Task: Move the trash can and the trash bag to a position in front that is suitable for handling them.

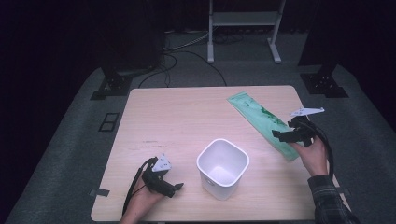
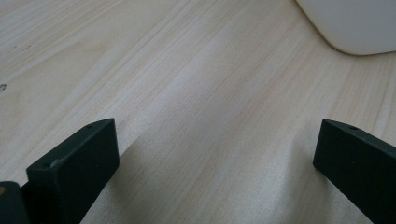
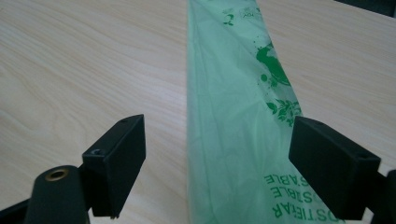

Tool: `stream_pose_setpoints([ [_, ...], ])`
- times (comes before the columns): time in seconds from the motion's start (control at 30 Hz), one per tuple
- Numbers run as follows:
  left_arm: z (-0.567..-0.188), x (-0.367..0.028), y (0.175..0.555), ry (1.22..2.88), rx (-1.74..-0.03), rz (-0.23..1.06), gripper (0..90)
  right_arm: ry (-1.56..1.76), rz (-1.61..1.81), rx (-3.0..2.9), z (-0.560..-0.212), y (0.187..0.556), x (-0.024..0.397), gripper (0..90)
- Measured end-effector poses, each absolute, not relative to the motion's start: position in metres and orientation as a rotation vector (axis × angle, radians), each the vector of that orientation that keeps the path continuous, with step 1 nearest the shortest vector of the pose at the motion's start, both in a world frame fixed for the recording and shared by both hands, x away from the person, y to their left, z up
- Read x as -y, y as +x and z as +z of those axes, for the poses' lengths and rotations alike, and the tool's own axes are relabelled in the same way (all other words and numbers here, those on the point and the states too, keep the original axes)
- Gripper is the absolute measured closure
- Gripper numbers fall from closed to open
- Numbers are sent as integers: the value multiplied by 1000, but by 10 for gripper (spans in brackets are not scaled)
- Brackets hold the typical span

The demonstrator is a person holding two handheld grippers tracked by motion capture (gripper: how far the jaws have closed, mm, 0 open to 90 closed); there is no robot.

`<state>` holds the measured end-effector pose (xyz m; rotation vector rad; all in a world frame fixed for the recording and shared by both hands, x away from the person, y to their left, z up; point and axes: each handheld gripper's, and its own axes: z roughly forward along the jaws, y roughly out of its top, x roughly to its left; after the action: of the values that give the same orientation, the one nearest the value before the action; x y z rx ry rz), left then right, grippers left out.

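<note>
My right gripper view is revealing dark green print on the long flat pale-green plastic bag (image 3: pixel 233 135), which is lying between my right hand-held gripper (image 3: pixel 219 172)'s spread-apart jaws, untouched.

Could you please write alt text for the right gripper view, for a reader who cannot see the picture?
A folded green plastic bag with dark green print lies flat on a light wooden table, running away from the camera. The right gripper has its two black jaws wide open, one on each side of the bag's near end, not touching it.
</note>
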<state>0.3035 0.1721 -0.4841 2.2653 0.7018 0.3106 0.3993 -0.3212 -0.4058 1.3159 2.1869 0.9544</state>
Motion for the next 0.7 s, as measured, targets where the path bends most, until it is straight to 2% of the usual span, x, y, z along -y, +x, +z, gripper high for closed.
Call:
stream_pose_setpoints([
  [0.23,-484,-172,304,2265,-702,310,0,1315,942,-2190,-411,415,319,172],
  [0.3,-484,-172,304,2266,-702,310,0,1327,933,-2209,-414,424,318,116],
  [0.37,-484,-172,304,2266,-702,310,0,1320,918,-2218,-416,429,315,103],
  [0.7,-484,-172,303,2263,-702,311,0,1336,894,-2235,-428,452,310,94],
])
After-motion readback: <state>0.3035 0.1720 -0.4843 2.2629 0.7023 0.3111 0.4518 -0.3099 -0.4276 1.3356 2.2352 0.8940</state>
